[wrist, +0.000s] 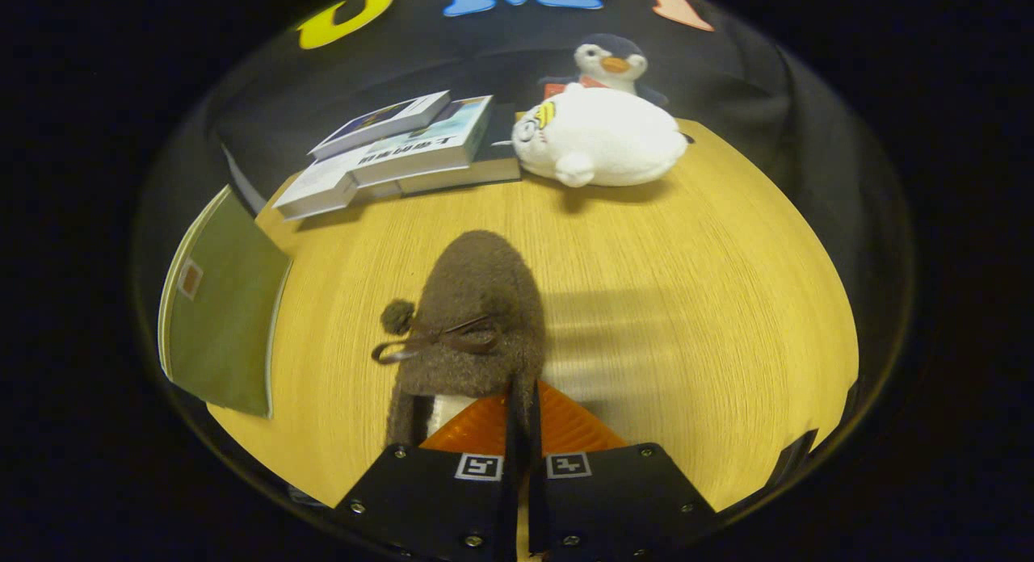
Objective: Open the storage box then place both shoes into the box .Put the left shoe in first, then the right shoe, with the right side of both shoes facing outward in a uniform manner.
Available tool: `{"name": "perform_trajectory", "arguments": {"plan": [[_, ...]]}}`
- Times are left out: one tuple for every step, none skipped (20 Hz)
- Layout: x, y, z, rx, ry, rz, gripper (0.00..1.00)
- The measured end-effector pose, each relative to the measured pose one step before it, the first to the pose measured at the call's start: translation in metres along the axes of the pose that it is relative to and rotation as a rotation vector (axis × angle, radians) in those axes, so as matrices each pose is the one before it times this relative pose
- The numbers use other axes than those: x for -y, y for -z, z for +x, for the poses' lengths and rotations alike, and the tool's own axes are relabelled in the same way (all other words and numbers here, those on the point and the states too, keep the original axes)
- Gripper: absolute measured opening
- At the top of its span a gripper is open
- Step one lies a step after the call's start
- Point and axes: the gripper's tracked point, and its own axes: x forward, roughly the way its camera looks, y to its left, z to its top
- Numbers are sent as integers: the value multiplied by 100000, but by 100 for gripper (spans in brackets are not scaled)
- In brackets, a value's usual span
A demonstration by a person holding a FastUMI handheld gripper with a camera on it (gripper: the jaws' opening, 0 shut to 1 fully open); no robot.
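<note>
Gripper view: the gripper [521, 433] is clenched on the heel edge of the brown fuzzy shoe [472, 320], centre frame above the tabletop [687, 304]. That thin pinch could let it swing or slip.

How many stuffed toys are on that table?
2: a white seal plush lies beyond the gripper and shoe, beside the books; a penguin sits just behind it.

Warm, dim light; soft shadows on the table [687, 304]; fisheye-warped edges.
</note>
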Motion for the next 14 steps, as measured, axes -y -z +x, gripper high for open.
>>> {"name": "perform_trajectory", "arguments": {"plan": [[-158, -13, -149, -986, -1496, 5216, 5], [-261, 44, -148, -1737, -1932, 3897, 6], [-6, 2, -166, -702, -581, 2818, 5], [-233, -264, -186, 285, -671, 1690, 5], [-286, -143, -374, 508, -804, 1326, 5], [-359, -135, -300, 160, -895, 539, 5], [-470, -245, -352, 588, -967, 827, 6], [-615, -194, -388, 636, -1198, 742, 6], [-569, -240, -414, 367, -959, 794, 6], [-721, -180, -387, 497, -1352, 798, 6], [-875, -176, -511, 469, -1631, 970, 6], [-975, -158, -534, 119, -1910, 659, 5], [-1200, -220, -514, 424, -1970, 704, 5], [-982, -221, -464, 451, -1556, 79, 5]]}}
